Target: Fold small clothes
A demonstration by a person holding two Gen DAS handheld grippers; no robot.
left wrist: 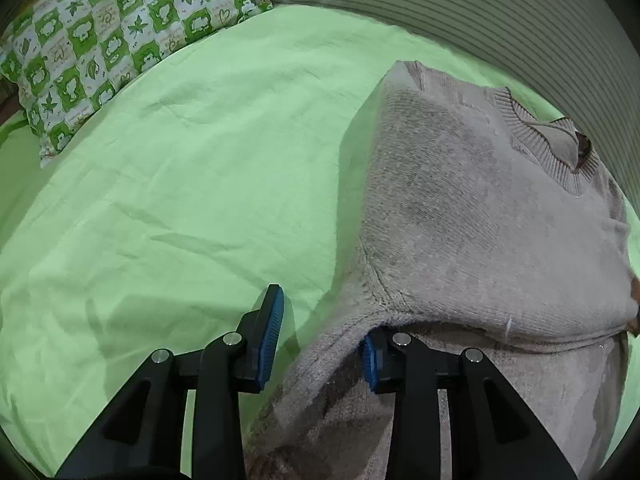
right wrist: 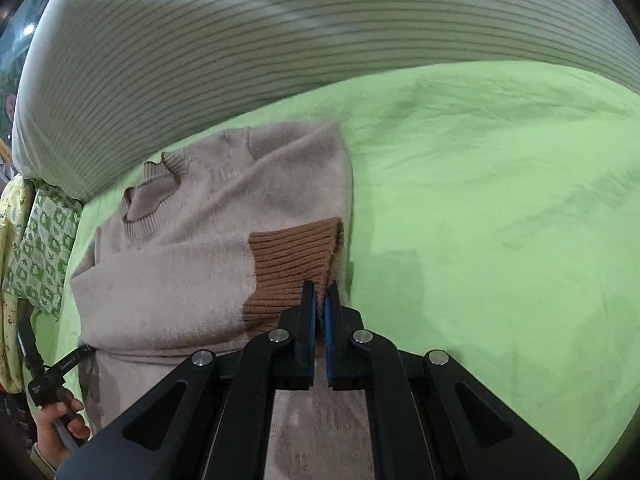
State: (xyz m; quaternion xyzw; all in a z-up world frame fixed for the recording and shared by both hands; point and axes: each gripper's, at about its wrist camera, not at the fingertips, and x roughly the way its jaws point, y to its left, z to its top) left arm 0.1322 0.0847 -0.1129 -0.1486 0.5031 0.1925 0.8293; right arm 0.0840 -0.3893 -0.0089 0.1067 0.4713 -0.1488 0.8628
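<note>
A light-green bedsheet [right wrist: 500, 200] covers the bed where a beige knit sweater [right wrist: 208, 216] lies flat, neckline toward the far side. Nearest, the right gripper [right wrist: 320, 300] is clenched on the edge of the brown ribbed cuff [right wrist: 292, 264], holding the sleeve [right wrist: 160, 292] laid across the chest, presumably to set that fold, while the left gripper [left wrist: 320, 340] stands released, one pad under the folded sleeve's edge where it bends, pressing nothing. Farther off lie a frog-print pillow [left wrist: 100, 52] and a striped bolster [right wrist: 240, 60]; the pillow's small print and faint chest lettering are unreadable.
</note>
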